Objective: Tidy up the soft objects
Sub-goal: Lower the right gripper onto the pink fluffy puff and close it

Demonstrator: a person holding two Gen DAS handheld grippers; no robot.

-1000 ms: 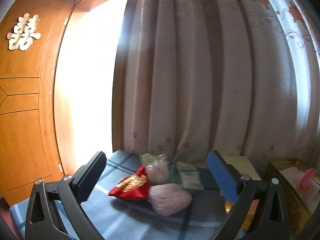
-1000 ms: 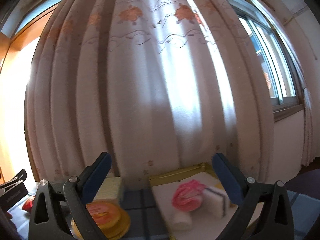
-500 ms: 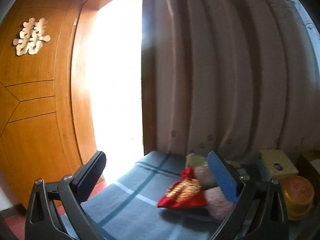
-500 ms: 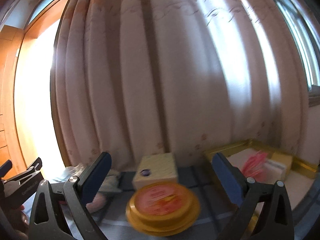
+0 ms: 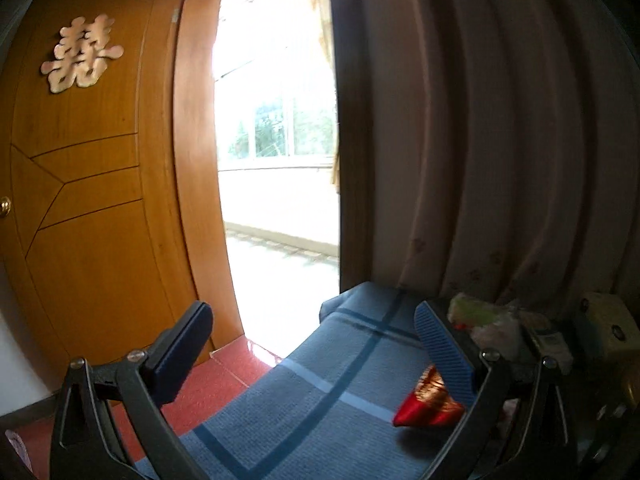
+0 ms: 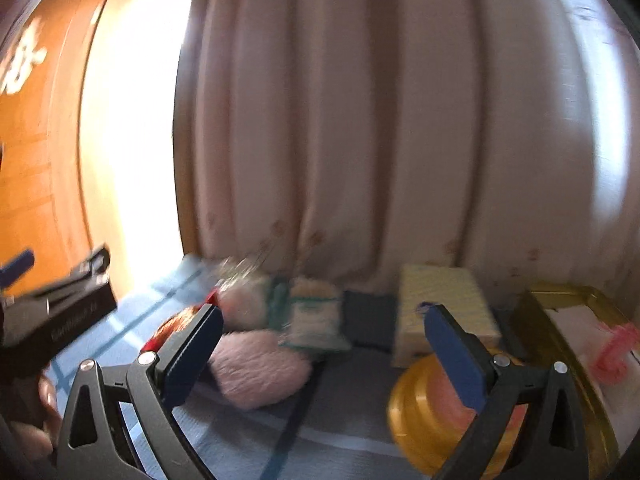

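Soft things lie on a blue checked cloth (image 5: 320,420) by the curtain. A red and gold pouch (image 5: 430,406) sits just past my left gripper's right finger. My left gripper (image 5: 316,344) is open and empty above the cloth's left end. In the right wrist view a pink fluffy pad (image 6: 260,368), a second pale fluffy ball (image 6: 244,304) and a white-green packet (image 6: 314,320) lie ahead of my right gripper (image 6: 320,344), which is open and empty. A gold tray (image 6: 560,320) at right holds a pink item (image 6: 614,354).
A yellow round tin (image 6: 424,420) and a pale yellow box (image 6: 440,308) stand between the soft things and the tray. A curtain (image 6: 380,120) hangs close behind. A wooden door (image 5: 88,200) and open doorway lie left, past the cloth's edge. The left gripper body (image 6: 60,312) shows at left.
Both grippers have swung left. The pouch and fluffy things slid to the right in the left view; the tray moved to the right edge of the right view. Nothing was grasped.
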